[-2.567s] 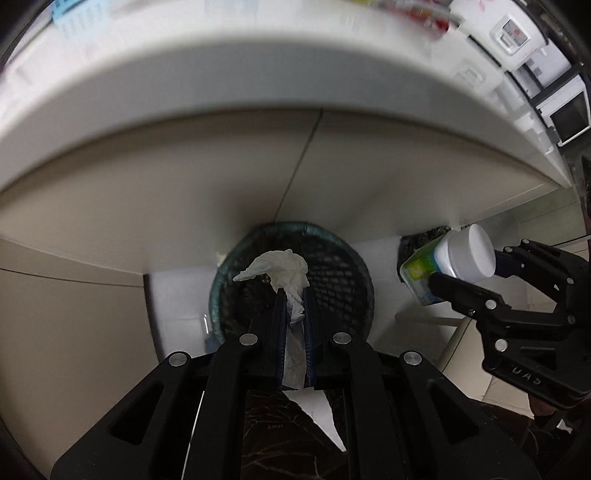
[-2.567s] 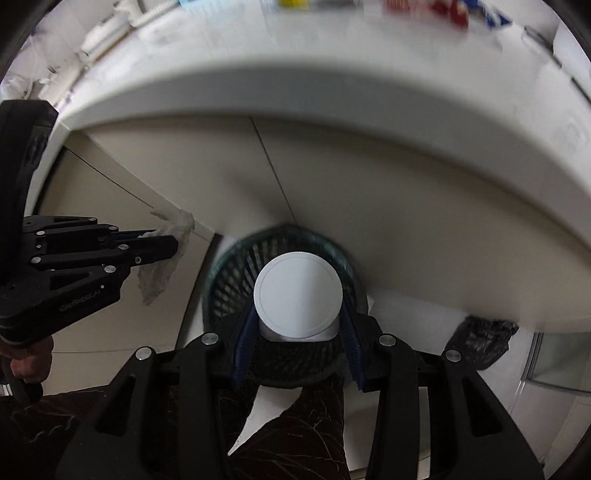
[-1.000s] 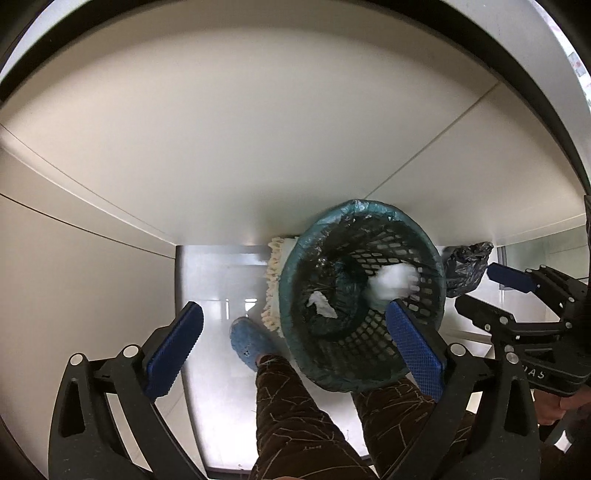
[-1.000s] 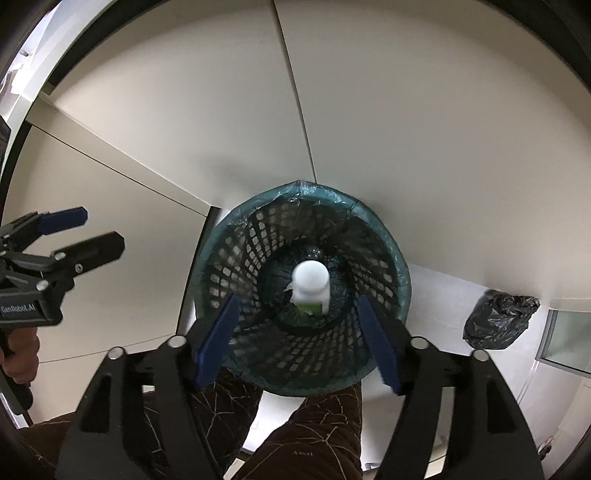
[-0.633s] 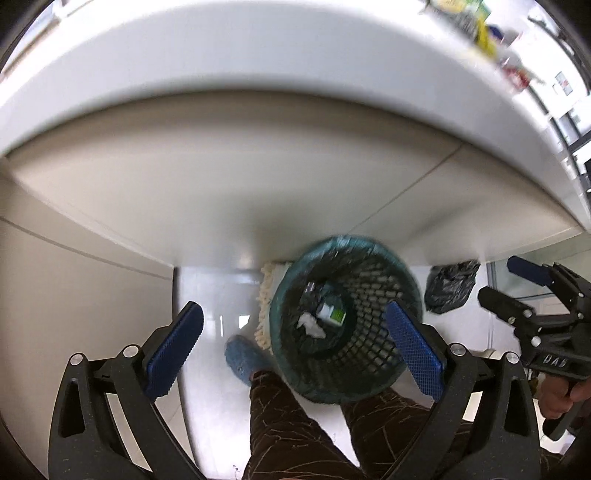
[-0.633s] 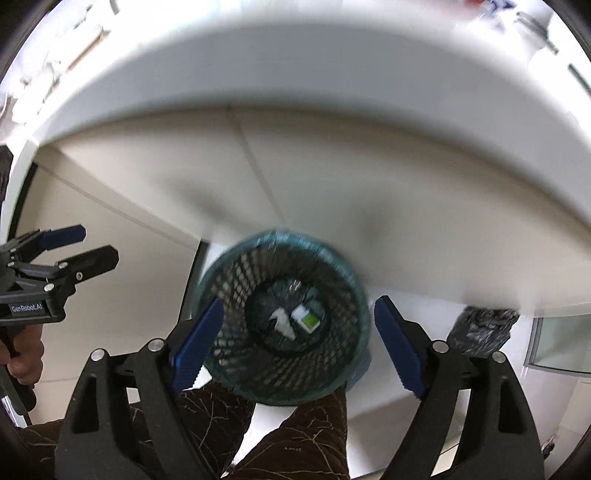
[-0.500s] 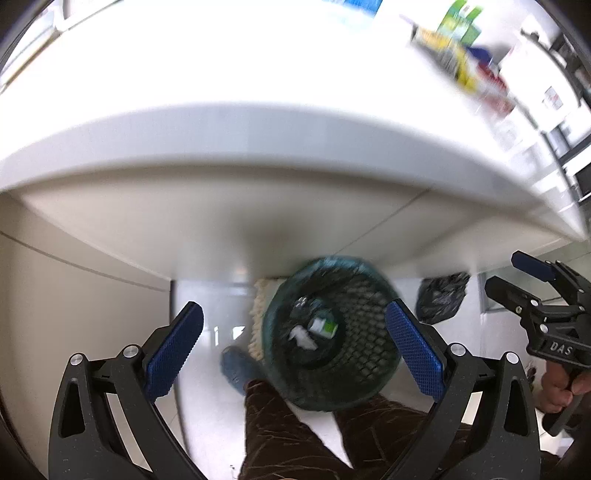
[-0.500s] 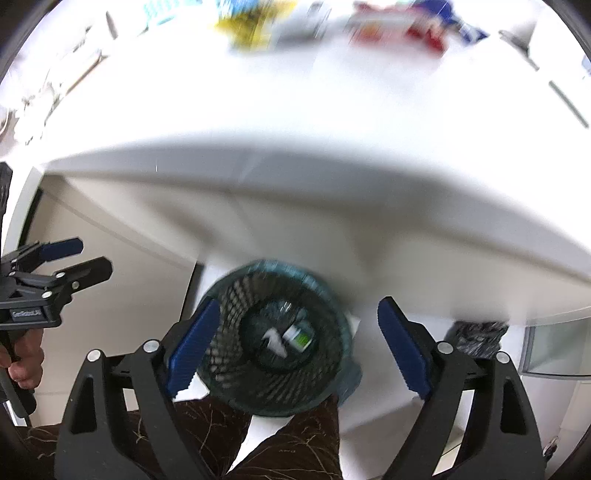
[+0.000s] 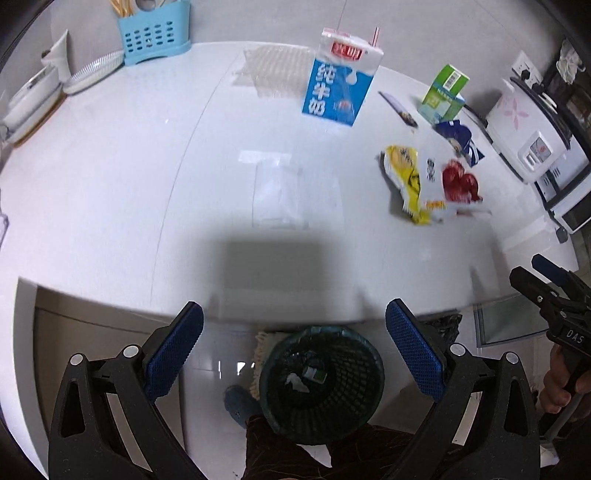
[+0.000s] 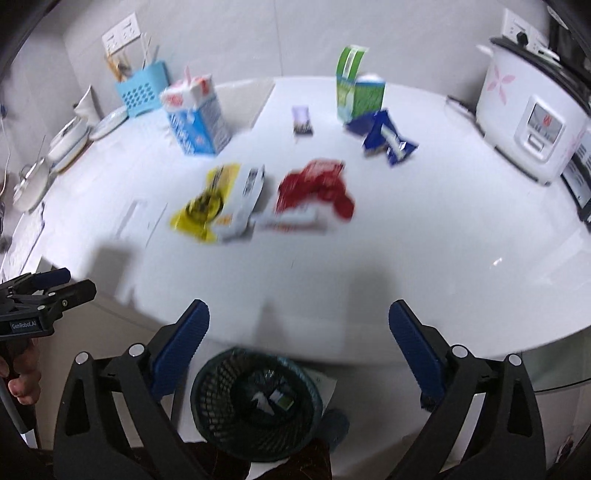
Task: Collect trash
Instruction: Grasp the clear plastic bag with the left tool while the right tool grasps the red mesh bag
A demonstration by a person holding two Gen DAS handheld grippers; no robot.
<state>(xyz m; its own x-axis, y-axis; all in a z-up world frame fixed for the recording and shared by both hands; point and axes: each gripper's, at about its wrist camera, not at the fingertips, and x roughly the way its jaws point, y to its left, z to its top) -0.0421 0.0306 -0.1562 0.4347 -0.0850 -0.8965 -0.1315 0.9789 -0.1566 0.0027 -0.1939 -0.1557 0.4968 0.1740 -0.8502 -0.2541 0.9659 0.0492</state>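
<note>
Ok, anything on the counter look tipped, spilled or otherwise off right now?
No spill shows. The blue milk carton and green carton stand upright; the yellow wrapper and red wrapper lie crumpled, uncollected, on the counter.

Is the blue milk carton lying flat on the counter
No, the blue milk carton stands upright on the white counter, its folded top and straw pointing up.

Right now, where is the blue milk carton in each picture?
Left wrist view: the blue milk carton stands upright at the top, right of centre, far back on the white counter.
Right wrist view: the blue milk carton stands in the upper left, blurred.
Shared landmark: the light blue utensil basket sits left of the carton in both views.
</note>
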